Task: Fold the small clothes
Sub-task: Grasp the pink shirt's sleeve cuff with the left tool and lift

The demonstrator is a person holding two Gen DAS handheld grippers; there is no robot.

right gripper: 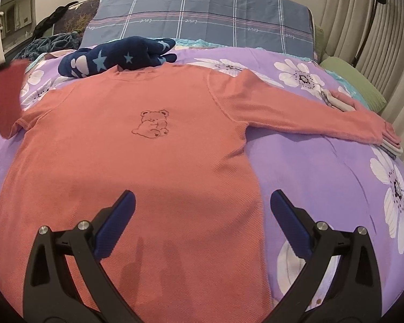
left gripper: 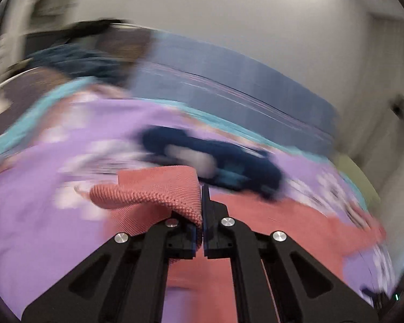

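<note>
Salmon-pink knit, the cuff of the sweater's sleeve, was pinched between the pressed-together fingers of the left gripper, folding over the left finger and lifted off the purple flowered bedspread. The sweater lay flat on the bed, its body beneath and ahead of the right gripper, whose blue-padded fingers were spread wide, holding nothing. A navy star-print garment lay beyond the collar.

light: I'm seeing a bright ceiling glare, left view | blur: left view smearing heavily | right view staying sharp | edges: bending, darkening
</note>
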